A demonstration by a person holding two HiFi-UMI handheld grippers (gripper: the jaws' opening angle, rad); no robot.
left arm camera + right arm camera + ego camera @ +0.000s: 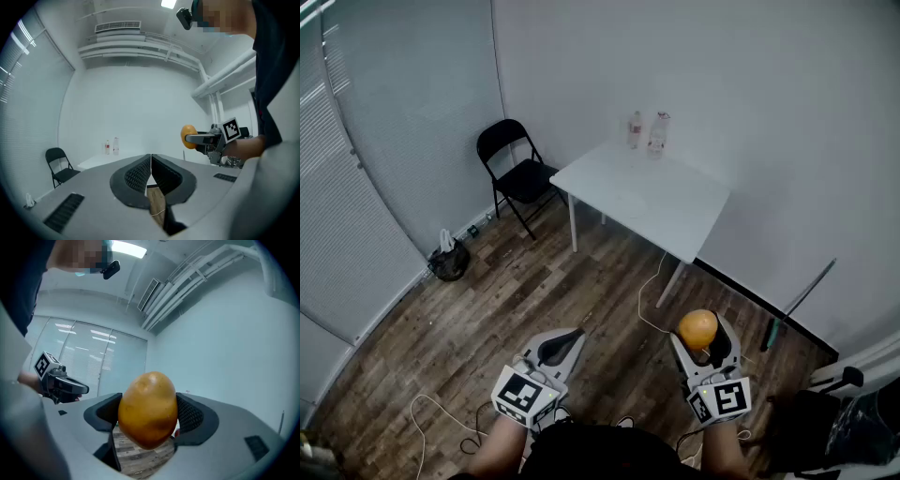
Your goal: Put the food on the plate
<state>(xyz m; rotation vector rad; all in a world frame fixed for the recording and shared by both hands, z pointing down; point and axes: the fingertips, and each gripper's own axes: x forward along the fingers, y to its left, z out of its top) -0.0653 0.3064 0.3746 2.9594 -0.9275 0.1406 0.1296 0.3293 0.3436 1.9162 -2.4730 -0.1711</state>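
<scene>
An orange-yellow potato-like food [148, 409] sits between the jaws of my right gripper [149, 414], which is shut on it. In the head view the same food [697, 329] shows at the tip of the right gripper [701, 339], low at the right above the wooden floor. My left gripper [560, 348] is low at the left, shut with nothing in it; its pads [151, 174] meet. From the left gripper view the food [188, 136] and the right gripper [206, 139] appear at the right. No plate is in view.
A white table [642, 195] stands ahead against the wall with two bottles [648, 132] at its far edge. A black folding chair [514, 173] is to its left. A dark bag [448, 260] and loose cables [652, 281] lie on the floor.
</scene>
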